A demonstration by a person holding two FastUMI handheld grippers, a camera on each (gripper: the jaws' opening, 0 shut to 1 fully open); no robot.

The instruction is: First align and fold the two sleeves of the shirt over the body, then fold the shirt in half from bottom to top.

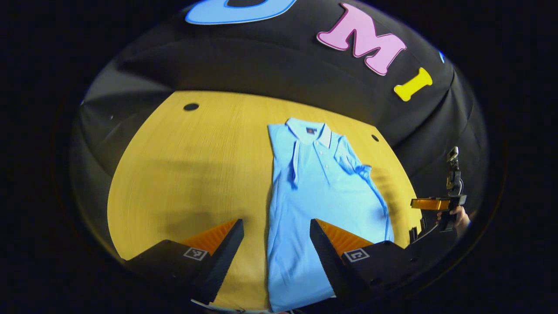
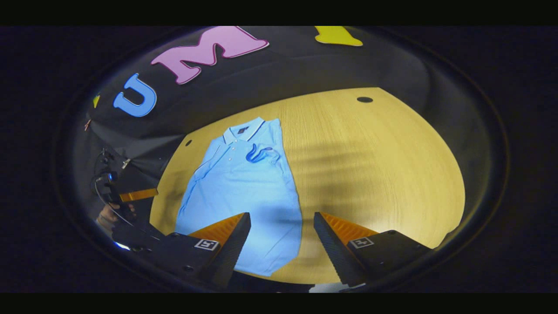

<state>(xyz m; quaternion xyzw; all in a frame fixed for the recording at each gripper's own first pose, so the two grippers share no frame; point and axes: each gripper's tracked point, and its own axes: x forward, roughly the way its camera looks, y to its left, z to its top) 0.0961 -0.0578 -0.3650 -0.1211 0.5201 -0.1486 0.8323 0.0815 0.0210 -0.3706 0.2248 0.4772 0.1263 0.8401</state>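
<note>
A light blue polo shirt [image 1: 322, 192] lies flat on the yellow wooden table [image 1: 192, 174], collar away from me, both sleeves folded in over the body. In the right gripper view the same shirt [image 2: 244, 196] lies left of centre, with a crumpled sleeve end near its chest. My left gripper [image 1: 277, 257] hangs open above the shirt's lower left edge, holding nothing. My right gripper [image 2: 282, 244] is open above the shirt's lower right hem, also empty. Farther off, the right gripper [image 1: 438, 205] shows at the table's right edge, and the left gripper [image 2: 130, 196] at the left with a hand on it.
The table [image 2: 383, 174] has a small dark hole near each far corner [image 1: 191, 107] [image 2: 364, 99]. Bare wood stretches wide on either side of the shirt. Black cloth walls close in behind and beside the table.
</note>
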